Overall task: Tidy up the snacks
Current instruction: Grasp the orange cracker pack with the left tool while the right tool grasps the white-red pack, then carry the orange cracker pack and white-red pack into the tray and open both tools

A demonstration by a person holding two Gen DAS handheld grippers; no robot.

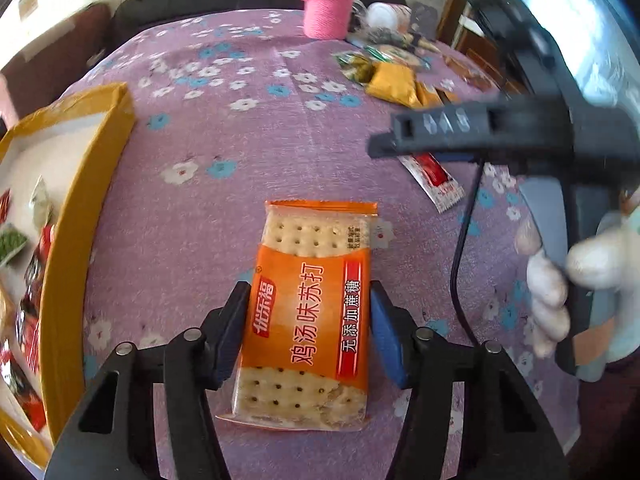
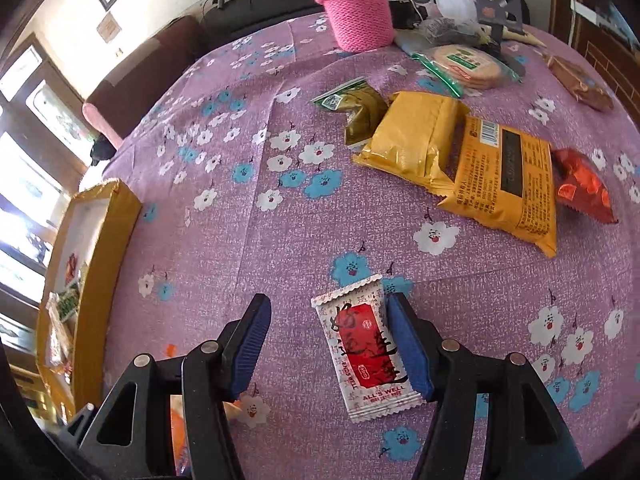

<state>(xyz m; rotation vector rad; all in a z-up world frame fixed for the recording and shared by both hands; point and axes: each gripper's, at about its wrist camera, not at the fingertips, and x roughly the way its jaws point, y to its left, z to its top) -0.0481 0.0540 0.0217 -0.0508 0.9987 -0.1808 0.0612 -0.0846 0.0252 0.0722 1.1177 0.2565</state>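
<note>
An orange cracker packet lies lengthwise on the purple flowered tablecloth. My left gripper is shut on it, one blue pad against each long side. My right gripper stands open over a white and red sachet. Its right pad touches the sachet's right edge, while the left pad stands well apart from it. From the left wrist view that sachet shows below the other gripper's black finger, held by a white-gloved hand. A yellow-taped cardboard box with several snack packets inside sits at the left.
A heap of snacks lies at the back right: a yellow packet, an orange one, a red one, a green one. A pink knitted-sleeve bottle stands at the far edge. The box marks the table's left side.
</note>
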